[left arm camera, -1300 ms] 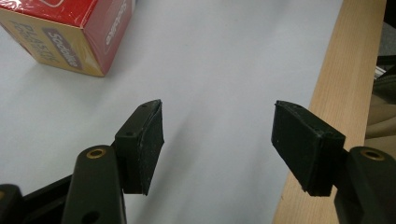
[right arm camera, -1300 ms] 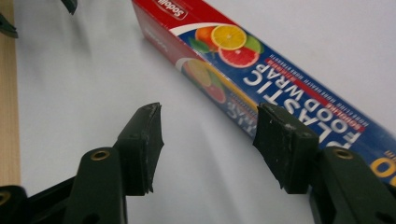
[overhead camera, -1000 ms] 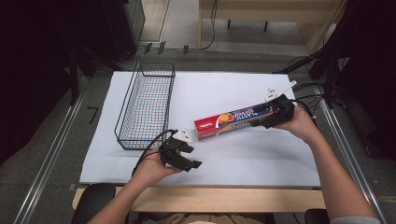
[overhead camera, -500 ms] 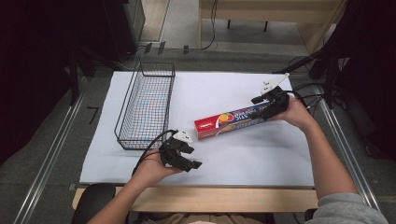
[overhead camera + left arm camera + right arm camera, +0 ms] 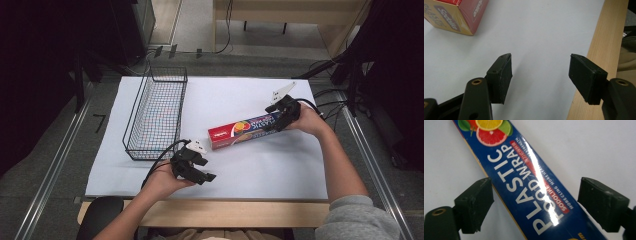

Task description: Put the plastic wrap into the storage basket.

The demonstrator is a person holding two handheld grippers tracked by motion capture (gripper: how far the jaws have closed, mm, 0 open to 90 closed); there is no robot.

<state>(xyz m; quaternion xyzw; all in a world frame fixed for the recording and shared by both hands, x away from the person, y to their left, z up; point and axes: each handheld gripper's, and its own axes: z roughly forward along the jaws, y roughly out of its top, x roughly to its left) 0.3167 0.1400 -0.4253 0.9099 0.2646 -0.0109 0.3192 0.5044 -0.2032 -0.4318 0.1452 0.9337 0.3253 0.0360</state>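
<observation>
A long plastic wrap box (image 5: 244, 131), blue with a red end, lies flat on the white table cover, slanting up to the right. My right gripper (image 5: 276, 121) is over its right end. In the right gripper view the box (image 5: 524, 182) runs between the two black pads, and my right gripper (image 5: 537, 205) stands open astride it, a pad at each long side. My left gripper (image 5: 201, 173) rests near the front edge, below the box's red end, open with nothing in it. In the left gripper view the gripper (image 5: 540, 75) faces bare cover, with the box's red end (image 5: 456, 15) at top left.
A black wire basket (image 5: 156, 114) stands on the left part of the white cover (image 5: 225, 95), long side running away from me. The wooden table edge (image 5: 599, 45) runs just beside my left gripper. Metal rails flank the table on both sides.
My right gripper has shifted a little to the left along the box's right end. The box and my left gripper have stayed where they were.
</observation>
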